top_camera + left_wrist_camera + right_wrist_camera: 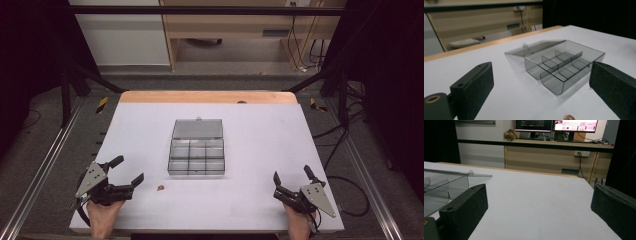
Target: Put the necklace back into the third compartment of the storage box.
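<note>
1. A small brownish object (161,188) lies on the white table (260,150), just in front of the left gripper (129,170); it is too small in the high view to identify, and in the left gripper view it is cut off by the bottom edge, showing as a coppery, ridged rounded top (569,117)
2. A clear grey compartment box (196,159) sits at the table's middle, well apart from the brownish object, its lid (197,129) folded flat open on the far side
3. Dividers split the box into small compartments; every compartment that can be seen looks empty, though the tinted walls make the near ones hard to read from above
4. A small clear knob (525,45) stands at the lid's edge
5. The left gripper has its jaws spread wide, holding nothing, with the box seen between them in its own view
6. The right gripper (291,177) rests at the near right corner of the table, jaws likewise wide apart and holding nothing; its view catches just a corner of the box (441,187) at the left edge
7. A hand (102,217) grips each tool, cut off by the bottom edge
</note>
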`<state>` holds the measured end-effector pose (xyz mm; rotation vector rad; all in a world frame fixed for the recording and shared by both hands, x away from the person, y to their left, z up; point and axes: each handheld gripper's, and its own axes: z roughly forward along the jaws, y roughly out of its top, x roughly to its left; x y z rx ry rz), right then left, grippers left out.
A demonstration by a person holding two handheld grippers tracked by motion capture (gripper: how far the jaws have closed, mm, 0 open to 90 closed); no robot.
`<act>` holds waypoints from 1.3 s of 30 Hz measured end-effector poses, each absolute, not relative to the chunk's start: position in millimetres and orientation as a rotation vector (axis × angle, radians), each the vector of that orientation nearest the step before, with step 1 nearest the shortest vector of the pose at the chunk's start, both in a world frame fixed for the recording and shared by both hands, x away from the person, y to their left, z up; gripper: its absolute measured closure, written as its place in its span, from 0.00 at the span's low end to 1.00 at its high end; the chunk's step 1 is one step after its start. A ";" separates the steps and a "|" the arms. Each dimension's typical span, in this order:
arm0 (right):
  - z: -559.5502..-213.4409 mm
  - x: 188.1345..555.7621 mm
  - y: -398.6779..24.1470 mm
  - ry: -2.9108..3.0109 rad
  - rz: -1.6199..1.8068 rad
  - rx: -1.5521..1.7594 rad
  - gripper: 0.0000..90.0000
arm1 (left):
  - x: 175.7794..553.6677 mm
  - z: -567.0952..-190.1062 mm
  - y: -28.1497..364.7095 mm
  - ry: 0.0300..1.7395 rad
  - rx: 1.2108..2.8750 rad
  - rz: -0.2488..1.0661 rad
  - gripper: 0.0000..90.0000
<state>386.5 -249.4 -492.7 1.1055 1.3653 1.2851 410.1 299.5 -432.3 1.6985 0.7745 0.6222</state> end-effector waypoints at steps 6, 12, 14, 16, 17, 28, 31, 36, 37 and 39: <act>-492.7 386.6 -249.4 1.365 1.286 1.106 0.02 | 419.5 -419.9 294.7 0.740 1.873 0.502 0.16; -492.6 386.8 -249.6 1.367 1.285 1.110 0.02 | 429.0 -409.8 285.2 0.746 2.014 0.454 0.17; -492.6 386.7 -249.8 1.365 1.288 1.112 0.02 | 434.7 -405.6 278.8 0.717 2.095 0.402 0.22; -492.6 387.0 -250.1 1.362 1.290 1.115 0.02 | 438.4 -403.2 273.2 0.697 2.155 0.384 0.26; -492.6 387.0 -250.1 1.362 1.290 1.115 0.02 | 438.4 -403.2 273.2 0.697 2.155 0.384 0.28; -492.0 388.4 -249.9 1.369 1.286 1.125 0.02 | 461.1 -405.1 230.6 0.592 2.548 0.239 0.48; -492.1 388.3 -250.1 1.369 1.291 1.126 0.02 | 467.4 -410.0 213.6 0.552 2.708 0.222 0.55; -492.1 388.4 -249.9 1.373 1.288 1.122 0.02 | 471.6 -414.5 200.9 0.550 2.813 0.181 0.62; -492.1 388.5 -249.9 1.373 1.290 1.121 0.02 | 473.3 -416.5 195.9 0.528 2.864 0.174 0.63; -492.1 388.6 -250.0 1.372 1.291 1.121 0.02 | 474.4 -418.4 192.1 0.510 2.903 0.166 0.65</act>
